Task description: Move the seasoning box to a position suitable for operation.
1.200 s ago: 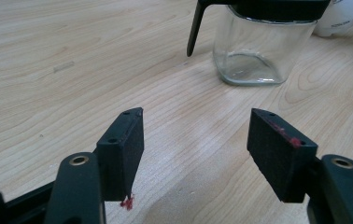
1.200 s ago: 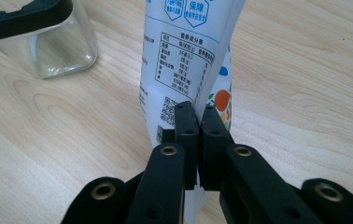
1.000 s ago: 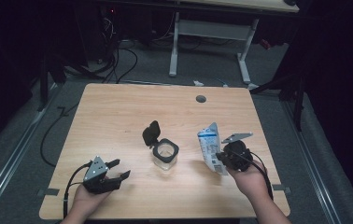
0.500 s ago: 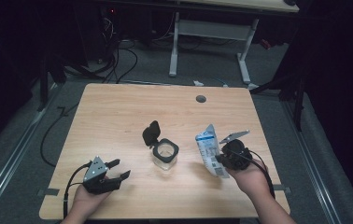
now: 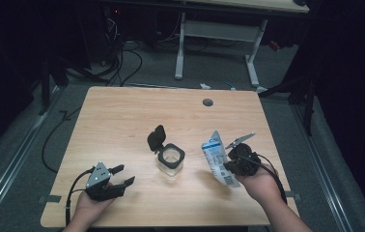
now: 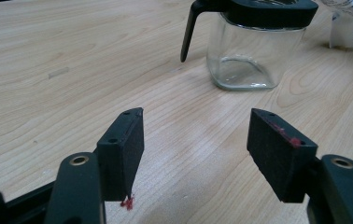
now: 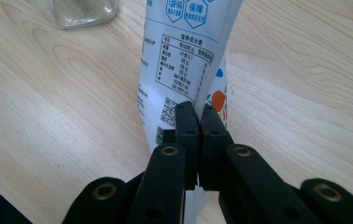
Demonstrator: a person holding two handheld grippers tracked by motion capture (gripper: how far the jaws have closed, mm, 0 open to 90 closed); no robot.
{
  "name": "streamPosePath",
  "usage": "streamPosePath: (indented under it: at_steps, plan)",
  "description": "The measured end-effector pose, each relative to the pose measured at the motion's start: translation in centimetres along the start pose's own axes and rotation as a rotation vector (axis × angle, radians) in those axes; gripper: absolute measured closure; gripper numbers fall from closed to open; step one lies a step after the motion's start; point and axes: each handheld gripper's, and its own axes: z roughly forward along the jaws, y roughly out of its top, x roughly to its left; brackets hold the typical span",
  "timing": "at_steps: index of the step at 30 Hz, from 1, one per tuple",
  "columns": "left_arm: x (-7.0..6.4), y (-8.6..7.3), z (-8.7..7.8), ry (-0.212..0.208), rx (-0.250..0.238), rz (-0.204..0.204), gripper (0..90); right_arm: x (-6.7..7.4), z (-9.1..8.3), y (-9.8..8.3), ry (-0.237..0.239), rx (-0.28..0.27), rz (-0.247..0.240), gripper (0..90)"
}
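A: From the high view, the jar [image 5: 171, 161] sits mid-table, a bit toward the near edge, its lid [image 5: 156, 138] flipped open. The right gripper [image 5: 229, 167] holds the pouch [image 5: 216, 155] up by the right near corner, just beside the jar.

B: And the left gripper [image 5: 120, 175]?

A: Resting by the near left corner, jaws apart, holding nothing.

B: Left gripper view now: the jar looks empty, clear glass, black rim, with the pouch's edge [image 6: 352, 23] beyond it.

A: So I'd say no pouring yet.

B: Right gripper view: jaws together, clamped on the pouch's edge, printed label facing us, jar [image 7: 81, 11] at the top corner.

A: Grasp done, then. Left to do, I'd judge: carry the pouch over the jar, tip and pour.
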Motion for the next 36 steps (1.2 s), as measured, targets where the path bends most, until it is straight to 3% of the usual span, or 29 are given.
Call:
streamPosePath:
  at_steps: [6, 17, 19, 36]
  plan:
    - [0.0, 0.1, 0.0, -0.006, -0.009, -0.002, 37.1, 0.2, -0.2, 0.3, 0.001, 0.026, -0.023, 89.1]
    - [-0.1, 0.1, 0.0, -0.008, -0.007, 0.002, 37.0, 0.1, -0.3, 0.3, 0.010, 0.086, -0.002, 89.5]
    - [-0.1, 0.1, 0.0, -0.007, -0.008, 0.003, 37.1, 0.1, -0.5, 0.4, 0.006, 0.101, -0.021, 89.5]
    - [-0.4, 0.1, 0.1, -0.017, -0.008, 0.009, 36.9, 0.1, -1.1, 0.9, 0.001, 0.138, -0.010, 89.8]
